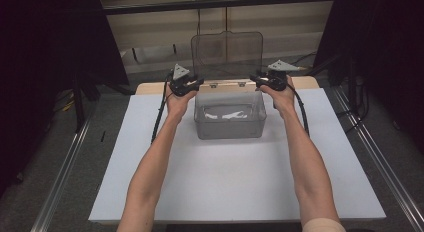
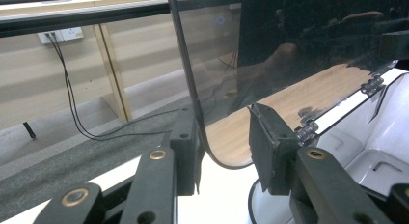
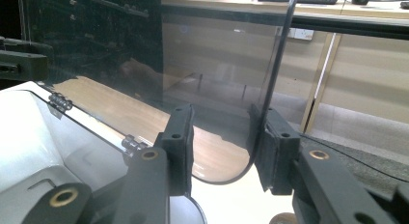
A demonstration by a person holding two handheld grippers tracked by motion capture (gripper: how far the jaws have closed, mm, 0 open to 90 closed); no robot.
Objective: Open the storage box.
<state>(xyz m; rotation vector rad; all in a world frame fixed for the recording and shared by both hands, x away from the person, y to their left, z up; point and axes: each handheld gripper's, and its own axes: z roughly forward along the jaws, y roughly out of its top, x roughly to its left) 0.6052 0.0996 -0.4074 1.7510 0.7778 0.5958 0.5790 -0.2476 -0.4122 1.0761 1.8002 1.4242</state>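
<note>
Both forearms reach straight out to a clear box (image 1: pixel 229 121) at the bench's (image 1: pixel 240 192) far edge.
Its lid (image 1: pixel 227 54) stands upright — left claw (image 1: pixel 196 84) and right claw (image 1: pixel 255 79) straddle its lower corners, jaws parted; a pad may touch the edge.

One clear plastic box (image 1: pixel 229 119) on the white table (image 1: pixel 230 187); one hinged lid (image 1: pixel 227 54) standing upright at the box's far edge. Two metal hinges (image 2: pixel 308 130) join lid to box. Two grippers: left gripper (image 1: pixel 192 85) at the box's far left corner, right gripper (image 1: pixel 260 81) at its far right corner. Two forearms. One wall socket (image 2: pixel 61 35) behind the box, two black cables (image 2: pixel 72 103) hanging from it.
</note>
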